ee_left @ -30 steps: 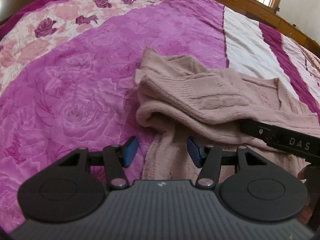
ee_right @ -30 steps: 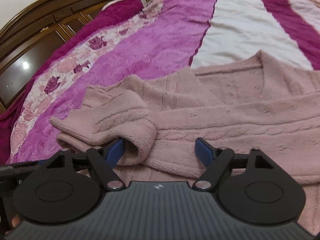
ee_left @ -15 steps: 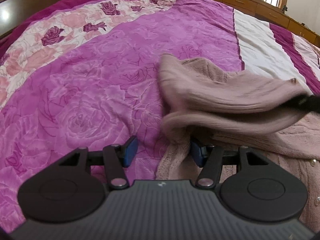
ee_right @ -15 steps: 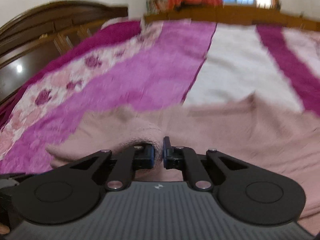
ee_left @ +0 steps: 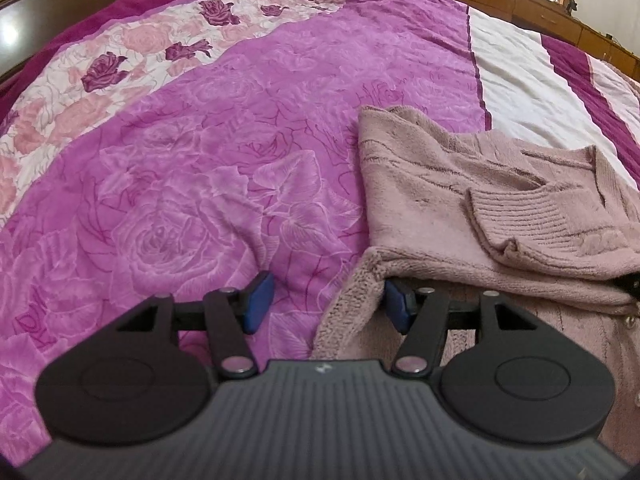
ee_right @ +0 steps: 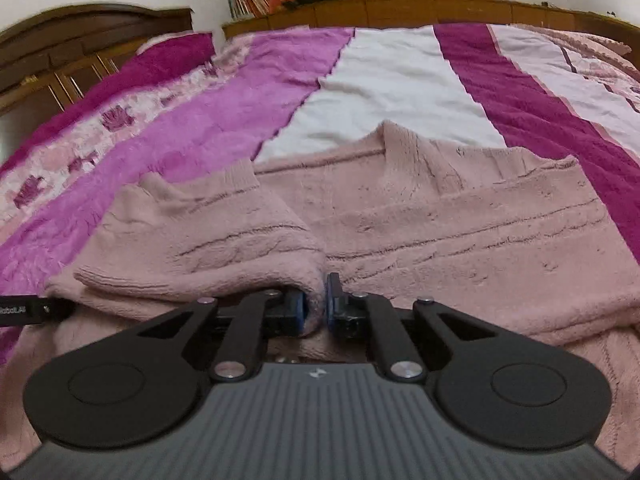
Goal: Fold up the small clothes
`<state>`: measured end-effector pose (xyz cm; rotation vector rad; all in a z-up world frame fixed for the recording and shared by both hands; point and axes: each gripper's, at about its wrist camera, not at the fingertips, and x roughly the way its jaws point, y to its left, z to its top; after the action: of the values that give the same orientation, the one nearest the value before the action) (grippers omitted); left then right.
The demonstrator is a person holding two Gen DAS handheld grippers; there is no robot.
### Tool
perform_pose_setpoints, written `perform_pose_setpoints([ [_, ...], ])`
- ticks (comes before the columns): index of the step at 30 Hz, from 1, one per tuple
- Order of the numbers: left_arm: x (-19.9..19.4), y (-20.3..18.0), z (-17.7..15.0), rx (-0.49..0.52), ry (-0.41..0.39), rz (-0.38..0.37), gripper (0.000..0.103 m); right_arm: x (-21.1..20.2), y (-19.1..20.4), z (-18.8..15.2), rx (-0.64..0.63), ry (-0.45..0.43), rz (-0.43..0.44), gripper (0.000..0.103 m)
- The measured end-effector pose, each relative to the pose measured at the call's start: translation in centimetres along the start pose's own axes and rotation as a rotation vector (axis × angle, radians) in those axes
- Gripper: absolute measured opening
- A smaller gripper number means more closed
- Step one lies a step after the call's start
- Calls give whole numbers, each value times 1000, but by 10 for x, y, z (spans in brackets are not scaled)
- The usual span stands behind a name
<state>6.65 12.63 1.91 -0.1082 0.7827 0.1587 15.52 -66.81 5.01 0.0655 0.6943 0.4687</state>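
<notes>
Right gripper pinching sweater fold, left gripper agape beside hem

We closed the right gripper on the sleeve of the pink sweater; a second ago its jaws were wide apart. We carried that sleeve from the sweater's 9 o'clock edge in across the body, cuff now at 2 o'clock from the left gripper. Left camera view shifted slightly; more headboard showed at 11 o'clock.
</notes>
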Motion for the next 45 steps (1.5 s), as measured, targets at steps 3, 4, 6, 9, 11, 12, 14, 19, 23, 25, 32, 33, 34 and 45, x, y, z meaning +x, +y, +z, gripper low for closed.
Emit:
perform_pose_setpoints([
  [3, 0, 0, 0, -1, 2, -1, 61, -5, 3, 3, -28, 13, 0, 18],
  [4, 0, 0, 0, -3, 3, -3, 61, -8, 6, 5, -35, 15, -2, 21],
  [6, -1, 1, -1, -5, 4, -9, 61, -15, 12, 7, -41, 9, -22, 34],
  [9, -1, 2, -1, -5, 3, -11, 61, -33, 23, 8, -74, -19, -39, 47],
  [11, -1, 2, -1, -5, 3, -10, 61, -45, 33, 9, -110, -52, -22, 52],
  [12, -1, 2, -1, -5, 3, -10, 61, -49, 39, 9, -132, -65, -4, 53],
  [14, -1, 2, -1, -4, 2, -10, 61, -53, 54, 11, -191, -79, 46, 53],
  [19, -2, 2, -1, -1, 2, -12, 61, -44, 87, 15, -283, -67, 158, 54],
  [23, -2, 2, -1, 1, 1, -13, 61, -27, 98, 13, -246, -17, 233, 54],
  [25, -2, 2, -1, 4, 2, -15, 61, -17, 100, 11, -215, 17, 248, 54],
  [32, -1, 0, -2, 16, -2, -9, 61, 3, 103, 5, -228, 40, 253, 54],
  [33, -1, -1, -2, 17, -2, -7, 61, 3, 105, 4, -240, 38, 248, 54],
  [34, -1, 0, -2, 17, -2, -8, 61, 4, 107, 3, -252, 35, 244, 54],
  [45, -2, 0, -2, 20, -4, -7, 61, -18, 81, 19, -140, -107, 154, 9],
])
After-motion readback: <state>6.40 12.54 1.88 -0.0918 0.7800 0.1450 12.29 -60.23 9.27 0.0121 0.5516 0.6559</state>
